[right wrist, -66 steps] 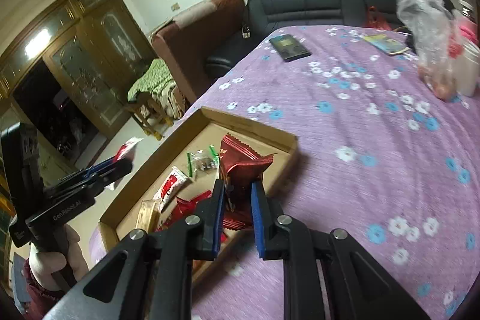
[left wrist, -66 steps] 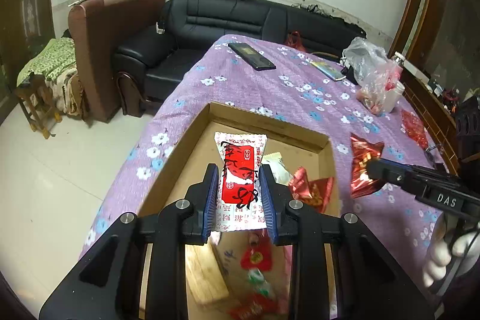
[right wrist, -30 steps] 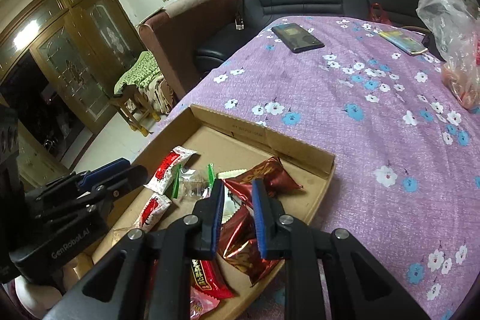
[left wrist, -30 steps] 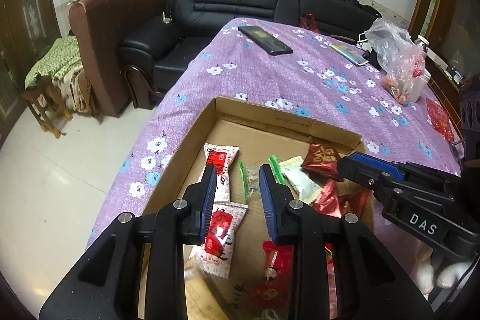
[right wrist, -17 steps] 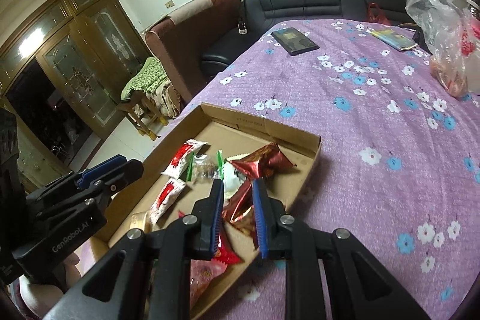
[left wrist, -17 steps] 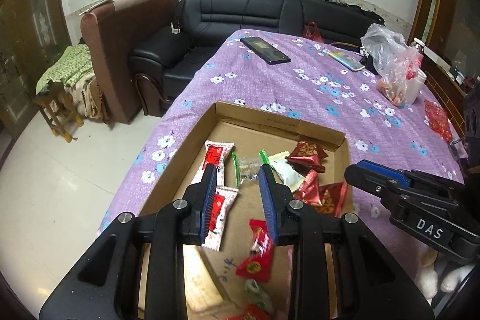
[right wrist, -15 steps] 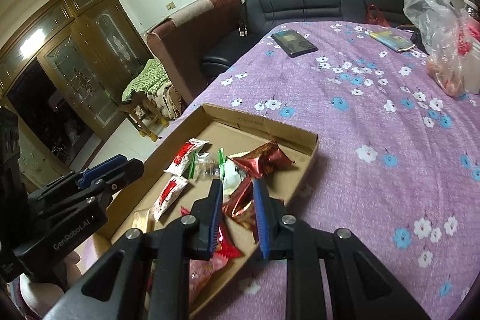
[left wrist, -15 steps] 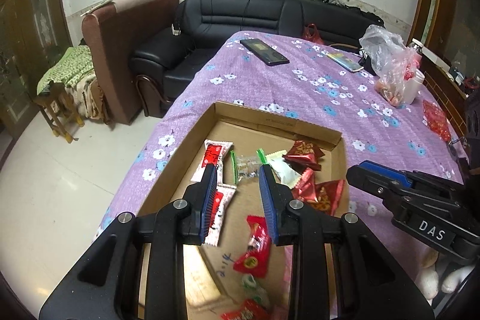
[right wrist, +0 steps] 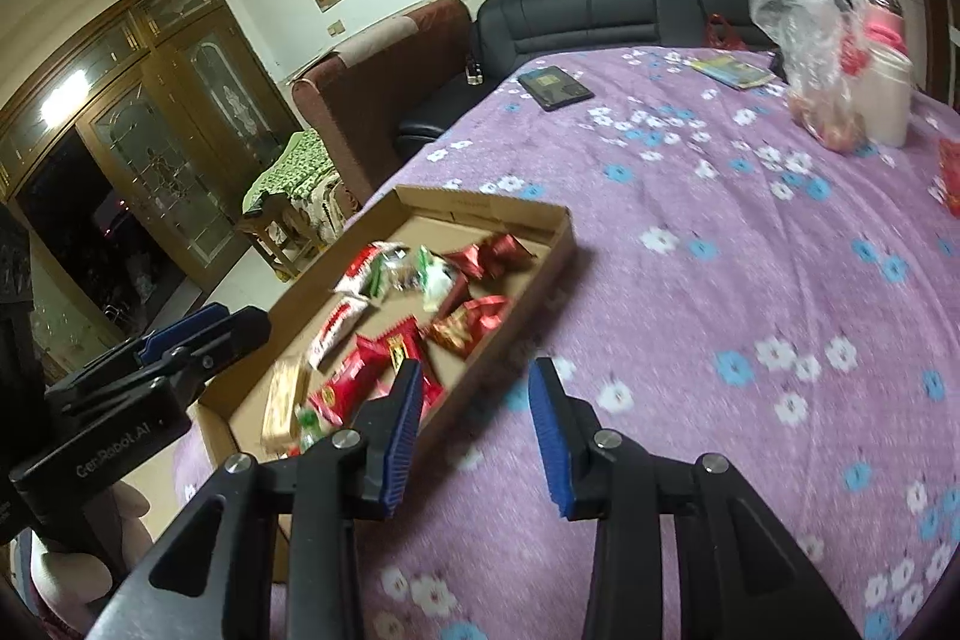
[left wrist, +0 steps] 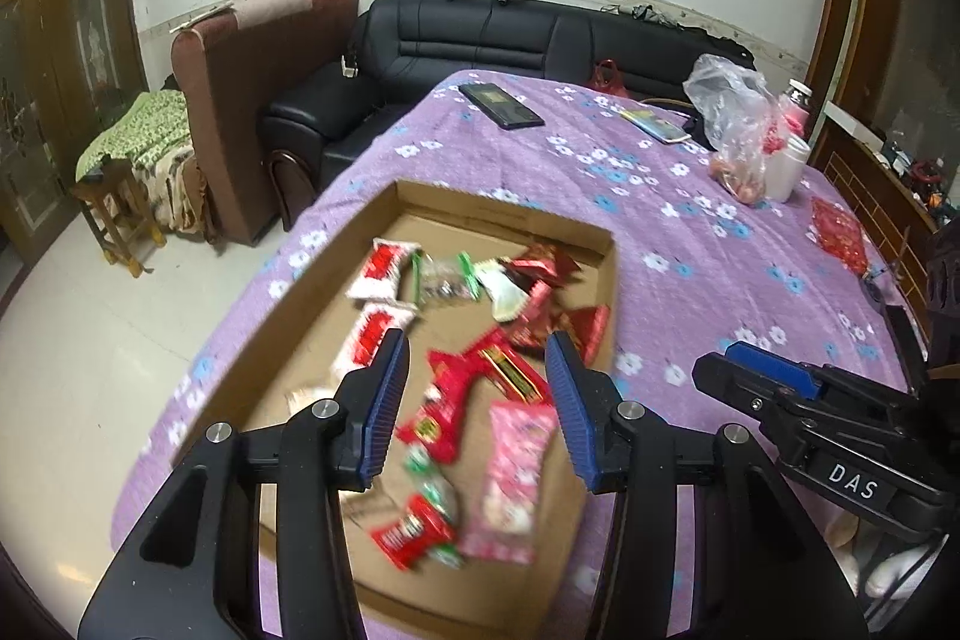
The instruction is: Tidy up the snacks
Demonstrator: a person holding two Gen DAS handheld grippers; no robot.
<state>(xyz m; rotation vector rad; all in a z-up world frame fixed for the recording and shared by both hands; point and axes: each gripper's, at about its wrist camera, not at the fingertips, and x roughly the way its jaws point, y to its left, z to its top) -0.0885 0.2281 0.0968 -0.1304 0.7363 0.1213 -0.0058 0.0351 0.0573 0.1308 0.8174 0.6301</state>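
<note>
A shallow cardboard box (left wrist: 504,203) lies on the purple flowered tablecloth (left wrist: 690,244) and holds several snack packets. Among them are red-and-white packets (left wrist: 384,269), a red packet (left wrist: 474,377), a pink packet (left wrist: 511,472) and dark red foil packets (left wrist: 543,261). My left gripper (left wrist: 475,358) hovers above the near part of the box, its jaws opening with nothing between them. My right gripper (right wrist: 476,383) hangs over the box's right rim (right wrist: 540,274) and the cloth, its jaws also opening and empty. Each gripper shows at the edge of the other's view.
Farther down the table lie a dark tablet (left wrist: 501,105), a booklet (left wrist: 654,124), a plastic bag (left wrist: 735,118), a white bottle (left wrist: 786,166) and a red packet (left wrist: 837,235). A black sofa (left wrist: 480,40), a brown armchair (left wrist: 240,100) and a wooden stool (left wrist: 117,214) stand beyond the table.
Both grippers let their snacks go into the box, drew back toward the near end of the table, and their jaws have spread wider.
</note>
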